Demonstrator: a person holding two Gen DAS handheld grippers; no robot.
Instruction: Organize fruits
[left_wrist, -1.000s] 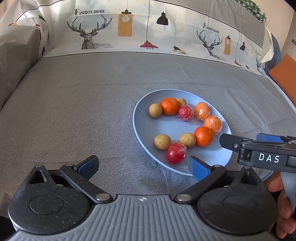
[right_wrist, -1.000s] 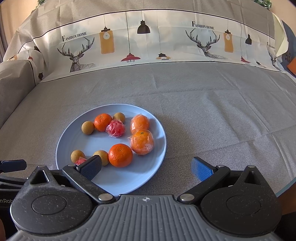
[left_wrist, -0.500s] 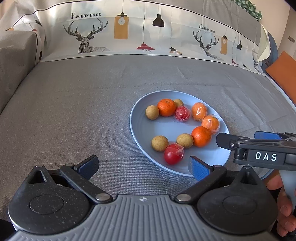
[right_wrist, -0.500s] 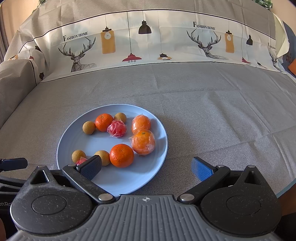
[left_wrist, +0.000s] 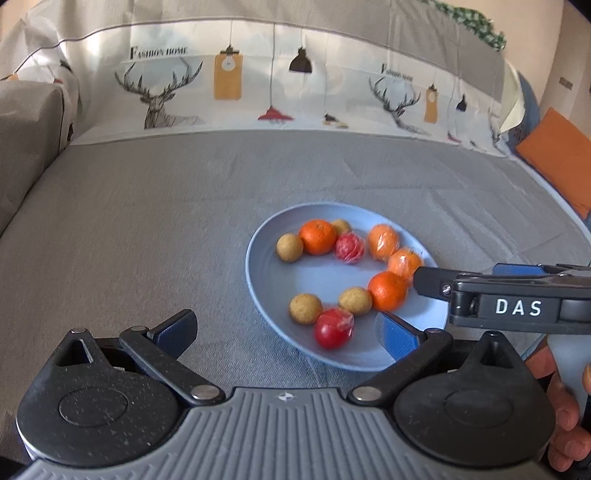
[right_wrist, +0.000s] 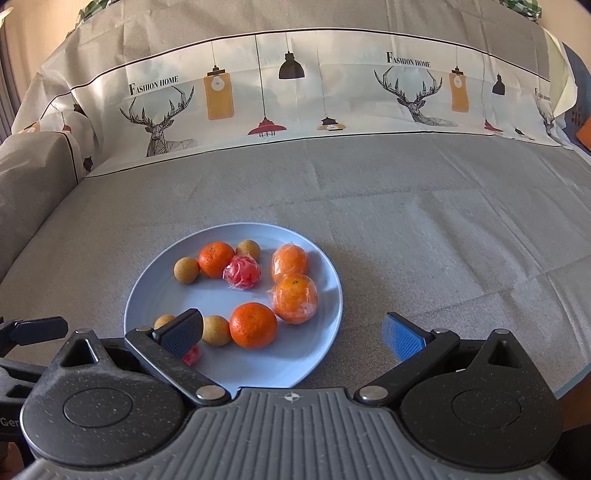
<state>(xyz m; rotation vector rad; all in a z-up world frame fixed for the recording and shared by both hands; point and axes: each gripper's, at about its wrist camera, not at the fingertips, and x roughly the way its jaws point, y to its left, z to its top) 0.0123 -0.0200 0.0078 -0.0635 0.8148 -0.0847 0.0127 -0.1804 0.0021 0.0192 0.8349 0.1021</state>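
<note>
A pale blue plate (left_wrist: 266, 273) (right_wrist: 147, 295) lies on the grey cloth and holds several oranges, brown longans and two red wrapped fruits. The nearest red fruit (left_wrist: 332, 328) sits at the plate's front. A bare orange (right_wrist: 253, 325) lies beside two plastic-wrapped oranges (right_wrist: 295, 297). My left gripper (left_wrist: 286, 330) is open and empty, its right finger over the plate's near rim. My right gripper (right_wrist: 291, 332) is open and empty, with its left finger over the front fruits; it also enters the left wrist view from the right (left_wrist: 517, 295).
A grey cloth (right_wrist: 406, 229) covers the whole surface. A printed fabric band with deer and lamps (right_wrist: 295, 96) rises along the back. An orange cushion (left_wrist: 557, 158) lies at the far right. A hand (left_wrist: 565, 417) holds the right gripper's handle.
Both cameras have drawn back and risen a little, so the plate sits slightly further off. No fruit has moved and both grippers stay open.
</note>
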